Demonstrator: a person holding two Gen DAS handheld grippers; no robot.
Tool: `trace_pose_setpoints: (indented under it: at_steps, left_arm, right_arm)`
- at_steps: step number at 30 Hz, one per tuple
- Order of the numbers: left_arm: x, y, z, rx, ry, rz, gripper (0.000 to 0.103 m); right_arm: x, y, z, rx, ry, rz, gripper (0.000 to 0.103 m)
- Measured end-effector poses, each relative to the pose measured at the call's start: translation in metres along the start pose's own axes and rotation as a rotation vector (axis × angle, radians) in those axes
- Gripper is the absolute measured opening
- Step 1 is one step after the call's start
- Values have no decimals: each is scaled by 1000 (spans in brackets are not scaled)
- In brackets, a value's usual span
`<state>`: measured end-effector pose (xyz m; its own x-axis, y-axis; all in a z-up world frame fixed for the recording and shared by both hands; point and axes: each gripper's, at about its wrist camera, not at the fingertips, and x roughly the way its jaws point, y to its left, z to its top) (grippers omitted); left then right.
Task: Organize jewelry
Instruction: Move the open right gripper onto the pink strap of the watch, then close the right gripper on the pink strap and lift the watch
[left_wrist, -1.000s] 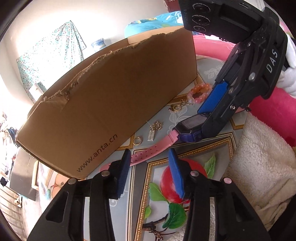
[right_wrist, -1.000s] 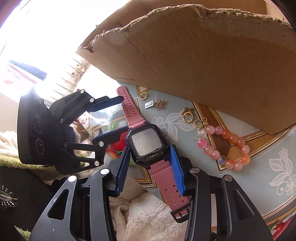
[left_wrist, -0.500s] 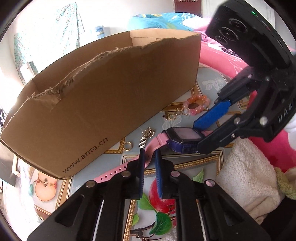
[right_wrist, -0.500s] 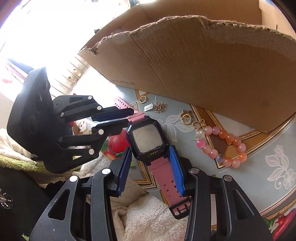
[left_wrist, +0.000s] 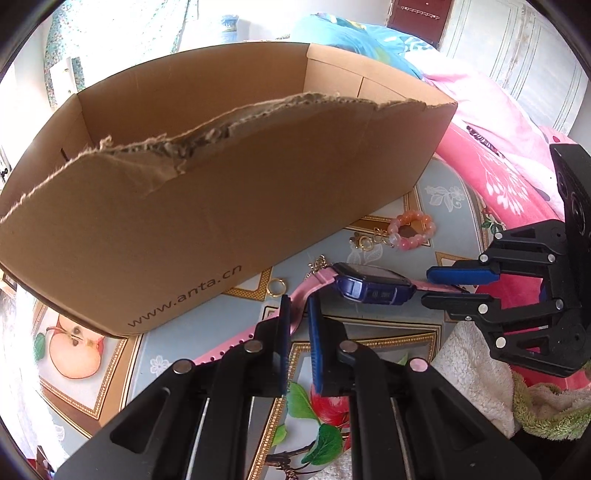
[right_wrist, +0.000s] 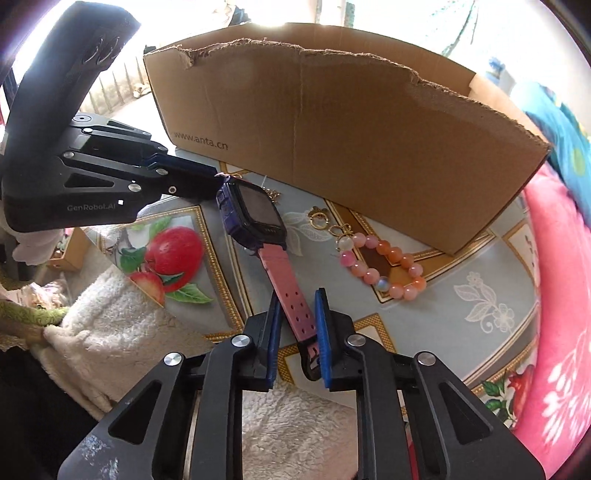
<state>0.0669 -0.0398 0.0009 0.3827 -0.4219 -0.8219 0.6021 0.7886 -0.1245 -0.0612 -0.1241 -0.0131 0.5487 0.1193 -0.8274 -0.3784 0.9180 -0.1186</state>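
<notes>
Left wrist view: the left claw (left_wrist: 296, 325) is nipped nearly shut on one pink strap of the watch (left_wrist: 373, 286), which spans between both claws just off the tabletop (left_wrist: 436, 332), near the front wall of the cardboard box (left_wrist: 221, 206). The right claw (right_wrist: 297, 325) is closing on the other strap. Lift both ends together, level, over the box's torn edge.

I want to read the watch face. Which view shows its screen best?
The right wrist view: the watch has its dark screen tilted toward the camera. The left wrist view catches it edge-on, showing mainly its blue side and pink strap.
</notes>
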Motion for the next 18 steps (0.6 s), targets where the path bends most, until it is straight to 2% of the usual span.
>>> trace_pose_setpoints:
  at_steps: [2,3,8,13,18]
  left_arm:
    - [0,0,-1,3,-4,6,9]
    - [1,0,-2,5,-4,7,9]
    - [0,-2,-1,25,3,18,9]
    - [1,-13,-5,80,16,62,12]
    - [1,-14,-9,97,35,76,13]
  right_arm:
    - [-1,2,-7,5,-17,-54,6]
    - [-3,1,-8,24,-21,-60,5]
    - [-4,-11,-13,174,-43,-37,5]
    - [-6,-27,-19,293,-62,13,4]
    - [-6,-35,-19,332,-73,50,4]
